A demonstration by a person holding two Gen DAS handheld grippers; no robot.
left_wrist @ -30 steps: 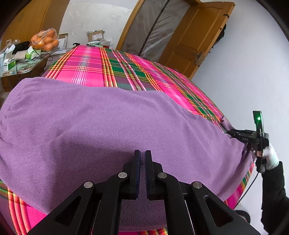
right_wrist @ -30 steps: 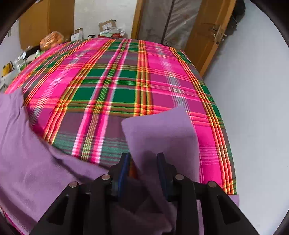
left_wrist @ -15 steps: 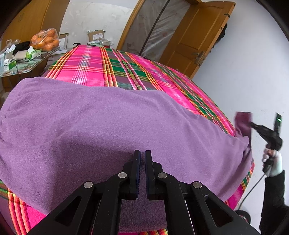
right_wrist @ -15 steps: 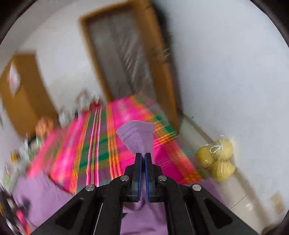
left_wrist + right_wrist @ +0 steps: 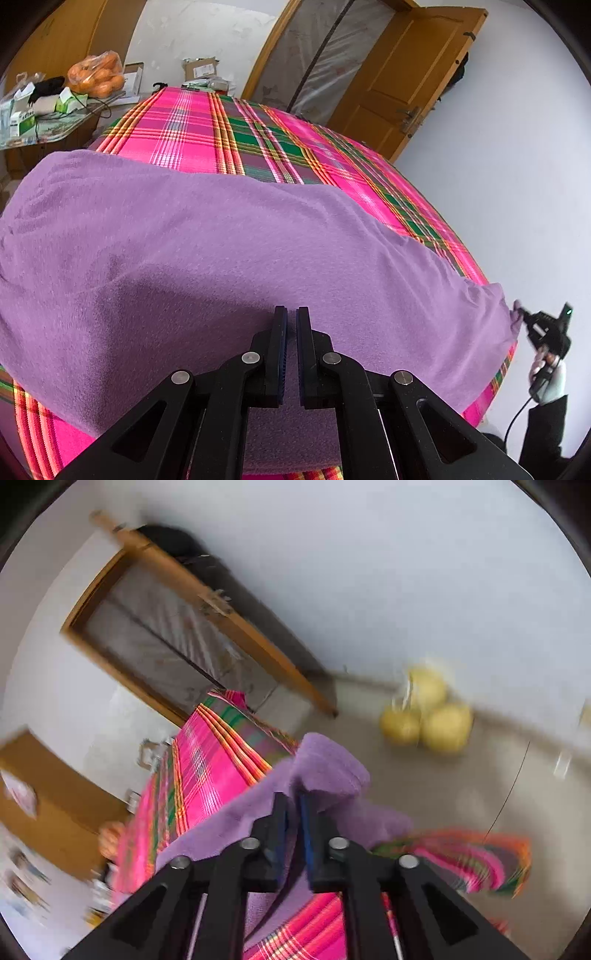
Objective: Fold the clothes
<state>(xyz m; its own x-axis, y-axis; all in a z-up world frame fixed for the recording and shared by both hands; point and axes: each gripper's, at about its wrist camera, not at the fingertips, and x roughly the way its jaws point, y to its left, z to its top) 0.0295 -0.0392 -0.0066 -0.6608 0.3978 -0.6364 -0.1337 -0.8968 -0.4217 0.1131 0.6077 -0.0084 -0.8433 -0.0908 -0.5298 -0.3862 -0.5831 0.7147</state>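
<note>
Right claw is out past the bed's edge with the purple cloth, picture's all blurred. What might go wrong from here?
1. The right claw is opening with the purple cloth between its pads, so that corner may drop off the plaid bed.
2. The left claw is shut on the near part, so a hard pull could drag the cloth crooked or off the bed.

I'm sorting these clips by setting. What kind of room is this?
Probably a room in a home: a plaid-covered bed fills it, with a wooden door and a cluttered side table holding oranges.
</note>
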